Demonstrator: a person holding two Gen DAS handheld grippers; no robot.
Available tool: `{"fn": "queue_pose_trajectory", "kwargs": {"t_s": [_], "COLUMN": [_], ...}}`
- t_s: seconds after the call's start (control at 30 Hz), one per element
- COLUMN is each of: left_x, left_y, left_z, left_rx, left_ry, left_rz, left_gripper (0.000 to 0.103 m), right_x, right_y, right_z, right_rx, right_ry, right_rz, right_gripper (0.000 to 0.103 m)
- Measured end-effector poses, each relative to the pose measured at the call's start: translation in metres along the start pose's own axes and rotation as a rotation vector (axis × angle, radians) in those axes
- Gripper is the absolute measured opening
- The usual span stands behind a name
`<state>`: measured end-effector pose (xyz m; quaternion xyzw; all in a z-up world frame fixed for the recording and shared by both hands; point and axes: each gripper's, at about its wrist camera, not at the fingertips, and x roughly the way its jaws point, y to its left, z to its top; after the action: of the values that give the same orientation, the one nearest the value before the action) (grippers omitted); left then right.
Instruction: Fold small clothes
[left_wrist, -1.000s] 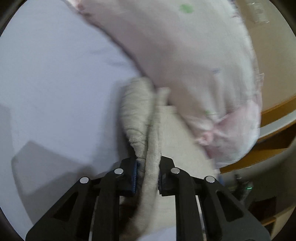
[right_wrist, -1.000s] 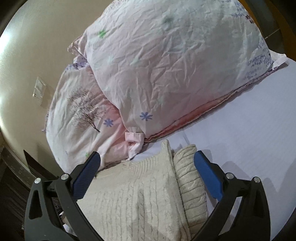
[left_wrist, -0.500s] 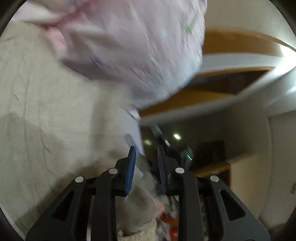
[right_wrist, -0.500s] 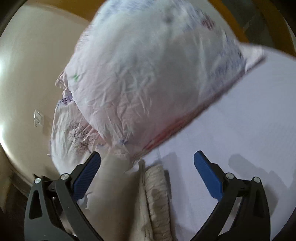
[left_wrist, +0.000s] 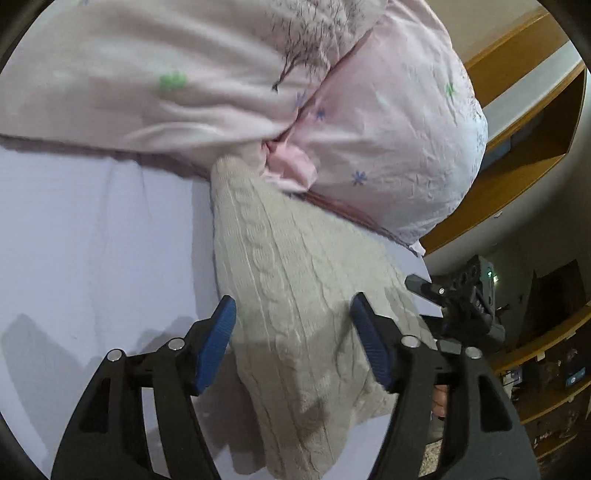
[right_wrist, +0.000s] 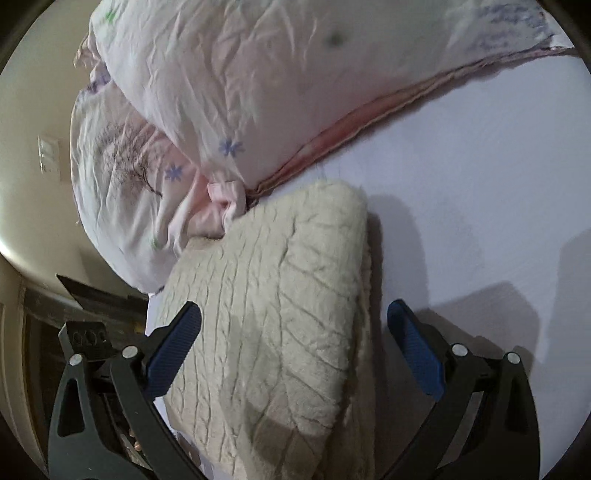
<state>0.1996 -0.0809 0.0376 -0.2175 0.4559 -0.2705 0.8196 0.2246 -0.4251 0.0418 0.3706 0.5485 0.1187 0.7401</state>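
A folded cream cable-knit sweater (left_wrist: 295, 288) lies on the pale lilac bedsheet (left_wrist: 92, 240), its far end tucked against the pink pillows. My left gripper (left_wrist: 291, 317) is open, its blue pads apart above the sweater and holding nothing. The sweater also fills the right wrist view (right_wrist: 280, 295). My right gripper (right_wrist: 295, 325) is open wide over it, with the left pad over the sweater and the right pad over the bare sheet (right_wrist: 480, 184). The right gripper's body shows in the left wrist view (left_wrist: 461, 299) past the sweater's right side.
Two pink flowered pillows (left_wrist: 388, 122) lie stacked behind the sweater, also in the right wrist view (right_wrist: 258, 81). A wooden headboard and shelves (left_wrist: 528, 122) stand to the right. The bed edge drops off near the sweater's left side in the right wrist view (right_wrist: 147, 317).
My left gripper has let go of the sweater fold, swung away and come back open over it. The right gripper has stayed open and moved closer over the folded sweater.
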Motion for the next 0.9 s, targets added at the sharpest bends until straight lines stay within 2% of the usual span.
{"fn": "queue_pose_trajectory", "kwargs": {"t_s": [0.03, 0.13, 0.17, 0.2, 0.23, 0.27, 0.3, 0.33, 0.4, 0.5, 0.53, 0.57, 0.6, 0.67, 0.7, 0.73, 0.77, 0.8, 0.83, 0.87, 0.9], "left_x": [0.004, 0.017, 0.021, 0.024, 0.027, 0.031, 0.032, 0.031, 0.020, -0.012, -0.023, -0.034, -0.041, -0.046, -0.051, -0.060, -0.067, -0.074, -0.078, -0.083, -0.086], "left_y": [-0.003, -0.014, -0.015, -0.014, -0.014, -0.012, -0.009, -0.006, 0.000, 0.009, 0.013, 0.016, 0.019, 0.026, 0.027, 0.029, 0.027, 0.025, 0.023, 0.019, 0.019], "left_z": [-0.002, -0.013, -0.017, -0.018, -0.018, -0.019, -0.019, -0.020, -0.017, -0.016, -0.015, -0.014, -0.011, -0.008, -0.008, -0.010, -0.014, -0.019, -0.023, -0.034, -0.041], "left_rx": [0.012, 0.084, 0.098, 0.106, 0.111, 0.114, 0.111, 0.110, 0.106, 0.102, 0.113, 0.139, 0.168, 0.181, 0.176, 0.164, 0.158, 0.166, 0.178, 0.198, 0.208], "left_ry": [0.001, -0.009, -0.016, -0.022, -0.024, -0.022, -0.017, -0.016, -0.010, -0.032, -0.054, -0.084, -0.108, -0.153, -0.176, -0.201, -0.222, -0.235, -0.241, -0.244, -0.246], "left_rz": [0.005, 0.063, 0.077, 0.085, 0.089, 0.091, 0.087, 0.084, 0.039, 0.006, 0.016, 0.060, 0.128, 0.238, 0.277, 0.276, 0.281, 0.299, 0.320, 0.373, 0.417], "left_gripper": [0.076, 0.084, 0.085, 0.086, 0.086, 0.084, 0.075, 0.070, 0.050, 0.043, 0.043, 0.044, 0.049, 0.054, 0.056, 0.060, 0.064, 0.073, 0.080, 0.092, 0.097], "right_x": [0.002, 0.007, 0.007, 0.010, 0.011, 0.010, 0.013, 0.014, 0.013, 0.017, 0.019, 0.025, 0.030, 0.039, 0.040, 0.033, 0.021, 0.007, -0.009, -0.021, -0.042], "right_y": [0.000, -0.001, 0.001, 0.001, 0.001, -0.003, -0.008, -0.013, -0.008, 0.018, 0.029, 0.043, 0.051, 0.065, 0.072, 0.080, 0.085, 0.089, 0.093, 0.094, 0.097], "right_z": [-0.001, -0.006, -0.007, -0.008, -0.009, -0.008, -0.008, -0.008, -0.010, -0.013, -0.014, -0.015, -0.014, -0.012, -0.014, -0.018, -0.023, -0.027, -0.031, -0.034, -0.044], "right_rx": [-0.001, -0.006, -0.019, -0.026, -0.025, -0.013, 0.025, 0.051, 0.041, -0.028, -0.062, -0.107, -0.134, -0.182, -0.244, -0.313, -0.353, -0.369, -0.368, -0.365, -0.366], "right_ry": [0.007, 0.030, 0.021, 0.024, 0.015, 0.011, 0.040, 0.042, 0.030, 0.040, 0.044, 0.042, 0.029, 0.006, -0.057, -0.151, -0.242, -0.319, -0.375, -0.398, -0.435], "right_rz": [0.010, 0.045, 0.030, 0.012, -0.001, 0.005, 0.083, 0.124, 0.170, 0.327, 0.355, 0.356, 0.315, 0.123, -0.064, -0.262, -0.399, -0.489, -0.534, -0.534, -0.501], "right_gripper": [0.100, 0.087, 0.075, 0.069, 0.058, 0.038, 0.036, 0.035, 0.033, 0.031, 0.030, 0.031, 0.032, 0.043, 0.050, 0.061, 0.069, 0.071, 0.082, 0.101, 0.101]}}
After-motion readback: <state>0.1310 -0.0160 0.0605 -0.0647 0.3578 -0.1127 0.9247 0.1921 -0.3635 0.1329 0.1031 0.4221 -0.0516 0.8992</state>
